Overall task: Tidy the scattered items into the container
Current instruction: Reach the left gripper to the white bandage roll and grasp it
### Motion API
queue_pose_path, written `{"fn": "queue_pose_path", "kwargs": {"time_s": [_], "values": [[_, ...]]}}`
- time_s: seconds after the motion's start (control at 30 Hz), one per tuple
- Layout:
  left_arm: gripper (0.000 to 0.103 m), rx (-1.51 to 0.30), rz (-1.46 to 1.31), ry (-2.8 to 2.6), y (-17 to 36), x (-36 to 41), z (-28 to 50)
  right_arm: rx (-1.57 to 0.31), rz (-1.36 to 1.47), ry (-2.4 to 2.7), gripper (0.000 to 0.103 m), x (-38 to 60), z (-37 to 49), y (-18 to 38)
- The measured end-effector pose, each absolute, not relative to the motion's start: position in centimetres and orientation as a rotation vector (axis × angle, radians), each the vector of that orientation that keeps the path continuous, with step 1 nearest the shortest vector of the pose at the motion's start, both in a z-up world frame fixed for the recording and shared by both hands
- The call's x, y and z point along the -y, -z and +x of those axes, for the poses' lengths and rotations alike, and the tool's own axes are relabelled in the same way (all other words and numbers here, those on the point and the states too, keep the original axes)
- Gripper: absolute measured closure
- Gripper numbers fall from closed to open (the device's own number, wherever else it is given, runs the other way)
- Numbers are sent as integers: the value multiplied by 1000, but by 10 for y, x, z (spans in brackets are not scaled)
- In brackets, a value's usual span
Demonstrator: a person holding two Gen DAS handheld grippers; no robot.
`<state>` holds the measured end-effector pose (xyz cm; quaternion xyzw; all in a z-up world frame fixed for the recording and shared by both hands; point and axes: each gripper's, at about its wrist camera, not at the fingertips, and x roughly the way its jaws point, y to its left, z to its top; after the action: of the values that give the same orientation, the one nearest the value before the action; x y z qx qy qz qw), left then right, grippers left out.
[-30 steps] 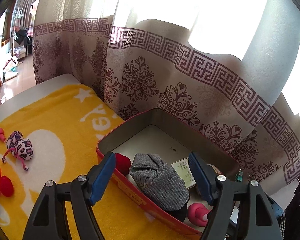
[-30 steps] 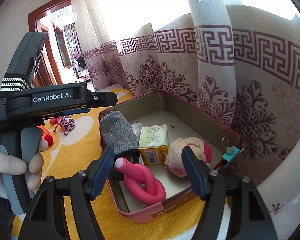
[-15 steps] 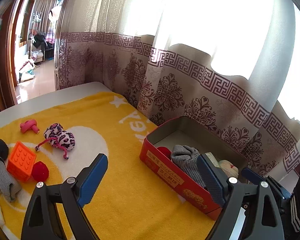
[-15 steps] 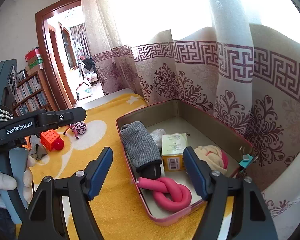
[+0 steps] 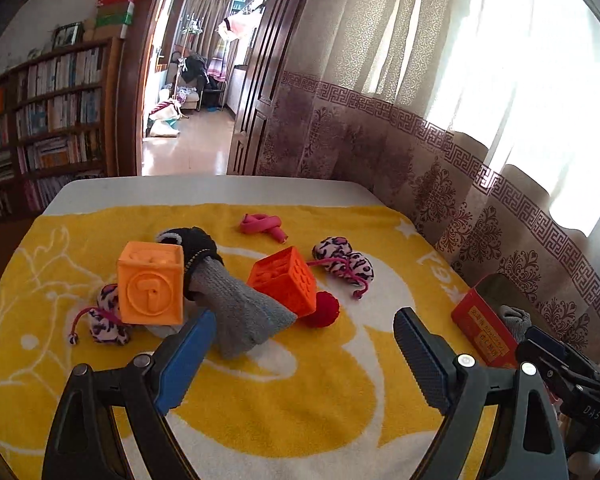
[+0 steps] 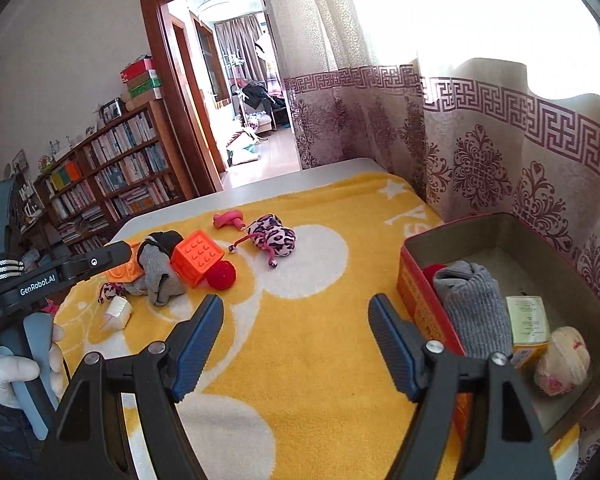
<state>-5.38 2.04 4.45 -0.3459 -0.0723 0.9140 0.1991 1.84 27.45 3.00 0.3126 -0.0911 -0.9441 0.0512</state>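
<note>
The red tin box (image 6: 418, 300) stands at the right of the yellow towel (image 6: 300, 320); it holds a grey sock (image 6: 472, 308), a yellow carton (image 6: 528, 324) and a cream plush (image 6: 564, 356). Scattered on the towel lie two orange cubes (image 5: 150, 284) (image 5: 286, 280), a grey and black sock (image 5: 236, 312), a red ball (image 5: 322, 310), two leopard-print toys (image 5: 344, 262) (image 5: 108, 316) and a pink knotted tube (image 5: 262, 226). My left gripper (image 5: 300, 360) is open and empty, just in front of the sock. My right gripper (image 6: 294, 344) is open and empty over the towel, left of the box.
A small white packet (image 6: 116, 312) lies near the towel's left edge. A patterned curtain (image 6: 480, 152) hangs right behind the box. Bookshelves (image 6: 112, 184) and an open doorway (image 6: 240, 100) lie beyond the table's far edge.
Both grippers have swung left, away from the box and toward the scattered items. The left gripper now faces the cubes and sock; the box has slid to the right edge of both views.
</note>
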Motion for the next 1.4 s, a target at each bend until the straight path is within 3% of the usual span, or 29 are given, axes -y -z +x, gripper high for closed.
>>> {"fn": "queue_pose_path", "kwargs": {"time_s": [0.33, 0.67, 0.83, 0.87, 0.9, 0.93, 1.4], "values": [[11, 420, -1138, -2677, 8, 76, -68, 267, 997, 2753, 25, -206, -21, -15], [11, 185, -1212, -2659, 32, 39, -73, 263, 1056, 2731, 25, -194, -30, 12], [11, 168, -1273, -2637, 46, 38, -80, 298, 1077, 2736, 25, -199, -33, 23], [19, 167, -1284, -2634, 48, 38, -82, 300, 1083, 2736, 25, -200, -33, 25], [45, 168, -1302, -2624, 51, 38, -84, 300, 1089, 2735, 25, -199, -34, 27], [55, 180, -1320, -2604, 54, 38, -86, 298, 1100, 2728, 25, -199, -34, 29], [55, 184, -1230, -2607, 33, 37, -72, 249, 1131, 2550, 25, -169, -53, 13]]}}
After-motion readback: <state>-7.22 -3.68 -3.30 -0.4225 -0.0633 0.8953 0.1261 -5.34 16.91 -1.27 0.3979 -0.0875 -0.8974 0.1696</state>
